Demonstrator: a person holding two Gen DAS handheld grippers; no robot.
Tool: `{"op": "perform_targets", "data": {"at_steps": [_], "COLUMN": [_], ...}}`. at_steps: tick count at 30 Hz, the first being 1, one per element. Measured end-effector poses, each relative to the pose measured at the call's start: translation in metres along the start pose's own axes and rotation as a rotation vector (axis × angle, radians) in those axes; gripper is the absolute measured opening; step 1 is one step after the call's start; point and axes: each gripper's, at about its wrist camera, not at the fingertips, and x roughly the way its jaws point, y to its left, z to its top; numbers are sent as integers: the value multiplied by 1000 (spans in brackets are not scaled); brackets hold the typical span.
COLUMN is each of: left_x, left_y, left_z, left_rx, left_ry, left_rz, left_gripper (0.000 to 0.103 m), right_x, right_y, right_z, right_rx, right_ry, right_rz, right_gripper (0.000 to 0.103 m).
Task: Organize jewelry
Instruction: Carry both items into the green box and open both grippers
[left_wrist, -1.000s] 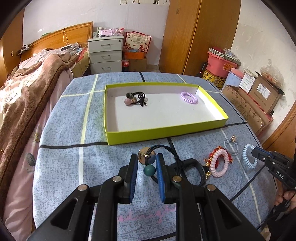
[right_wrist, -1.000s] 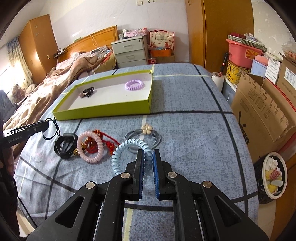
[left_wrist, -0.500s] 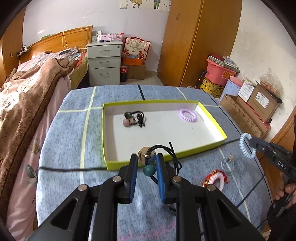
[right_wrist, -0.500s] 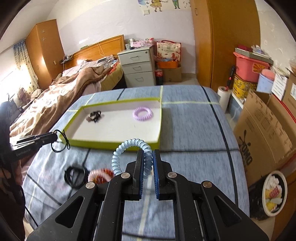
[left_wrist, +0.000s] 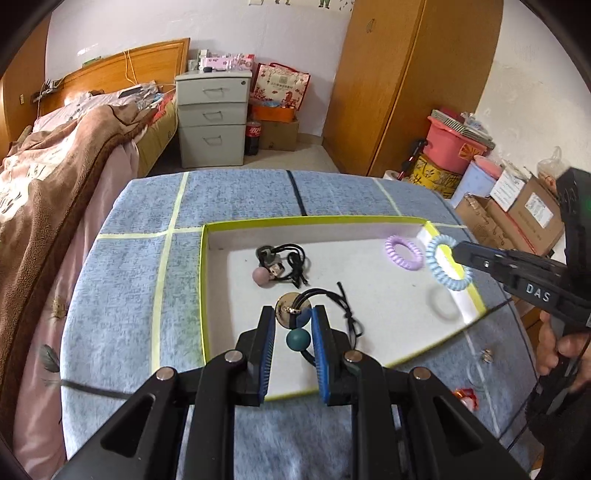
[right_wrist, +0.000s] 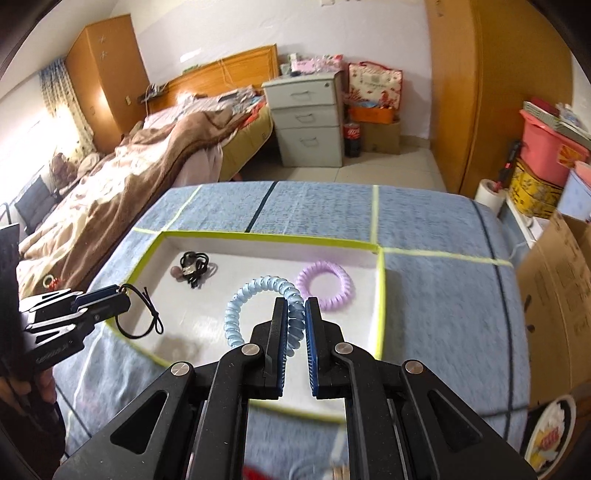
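Note:
A yellow-green tray (left_wrist: 202, 280) with a white floor lies on the blue checked table; it also shows in the right wrist view (right_wrist: 380, 291). My left gripper (left_wrist: 293, 321) is shut on a black hair tie with a green bead (left_wrist: 297, 339), held above the tray's near part. My right gripper (right_wrist: 295, 306) is shut on a light blue coil hair tie (right_wrist: 255, 291), held over the tray's right side (left_wrist: 445, 271). In the tray lie a purple coil tie (left_wrist: 402, 252) (right_wrist: 325, 286) and a black tie with a pink bead (left_wrist: 275, 267) (right_wrist: 192, 267).
Loose pieces lie on the table beyond the tray's near right corner: a red ornament (left_wrist: 465, 397) and a small clip (left_wrist: 487, 355). A bed (left_wrist: 55, 177) stands left of the table, cardboard boxes (left_wrist: 517, 218) right. A bin (right_wrist: 550, 435) sits on the floor.
Both grippers have risen from the table with their hair ties and moved forward over the tray. The tray now sits closer and lower in both views.

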Motion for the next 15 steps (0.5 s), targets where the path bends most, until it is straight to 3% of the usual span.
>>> {"op": "perform_targets", "data": {"at_steps": [8, 15], "left_x": [30, 39], "left_y": [10, 16], "left_z": [0, 0], "left_rx": [-16, -27], "left_ry": [54, 69], "left_rz": [22, 34], "left_gripper": [21, 21], "right_x": [51, 71], "right_y": [6, 8], "right_z": [15, 16], "right_rx": [-26, -42], "right_ry": [76, 111], "right_rz": [30, 35], "right_gripper": [10, 10]}}
